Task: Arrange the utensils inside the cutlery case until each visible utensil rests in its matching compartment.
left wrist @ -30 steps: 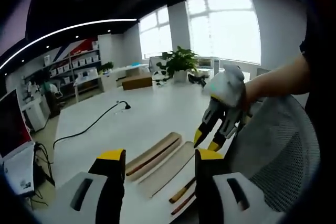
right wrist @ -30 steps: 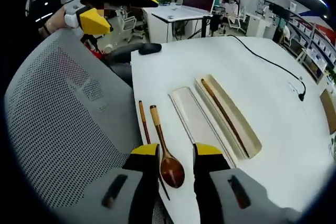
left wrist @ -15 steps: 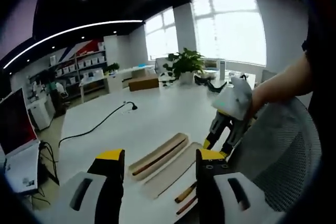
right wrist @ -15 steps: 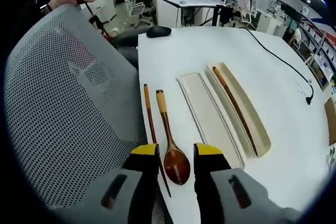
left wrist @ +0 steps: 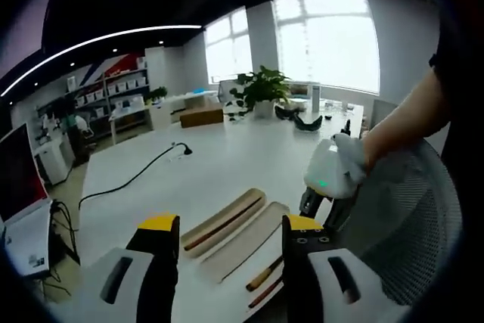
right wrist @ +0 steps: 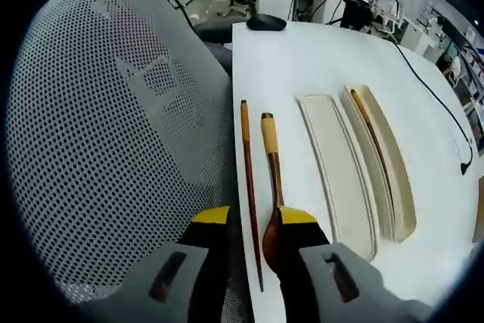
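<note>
Wooden spoon lies beside the cutlery case, its bowl between the released right gripper's jaws, ready for clamping; left gripper hangs unclenched.

No legible text, labels, brands, numbers or signs anywhere.

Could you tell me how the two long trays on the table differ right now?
The far tray is the deeper of the two and holds a dark chopstick along its length; the near tray looks shallower and holds nothing. The near tray lies closer to the spoon. Both are pale, long and narrow, lying side by side.
</note>
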The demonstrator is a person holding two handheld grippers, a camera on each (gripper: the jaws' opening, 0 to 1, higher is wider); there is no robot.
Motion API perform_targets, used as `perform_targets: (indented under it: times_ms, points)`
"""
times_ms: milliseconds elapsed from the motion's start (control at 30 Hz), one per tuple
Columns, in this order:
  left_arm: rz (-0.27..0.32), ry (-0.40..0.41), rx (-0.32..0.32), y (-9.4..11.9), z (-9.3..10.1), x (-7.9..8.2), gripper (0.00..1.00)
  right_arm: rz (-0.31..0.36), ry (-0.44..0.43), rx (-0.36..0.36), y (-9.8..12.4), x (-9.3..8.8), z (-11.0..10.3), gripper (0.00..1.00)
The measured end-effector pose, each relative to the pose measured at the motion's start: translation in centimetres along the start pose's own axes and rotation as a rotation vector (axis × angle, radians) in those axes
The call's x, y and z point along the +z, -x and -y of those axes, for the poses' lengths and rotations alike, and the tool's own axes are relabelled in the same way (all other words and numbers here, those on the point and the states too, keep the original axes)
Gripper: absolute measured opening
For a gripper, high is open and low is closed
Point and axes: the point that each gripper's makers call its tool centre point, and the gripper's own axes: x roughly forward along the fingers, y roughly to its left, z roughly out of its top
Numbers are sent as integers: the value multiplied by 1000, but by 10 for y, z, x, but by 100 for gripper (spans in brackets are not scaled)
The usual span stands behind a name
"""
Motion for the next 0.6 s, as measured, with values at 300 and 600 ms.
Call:
perform_targets:
  times_ms: [300,600]
  points:
    - [5,10,3,0,-1,0,55,-44,67,26,-13,0,-4,13]
    - [3,28,4,1,-3,-2,55,-90,82,38,-23,-7,-4,12]
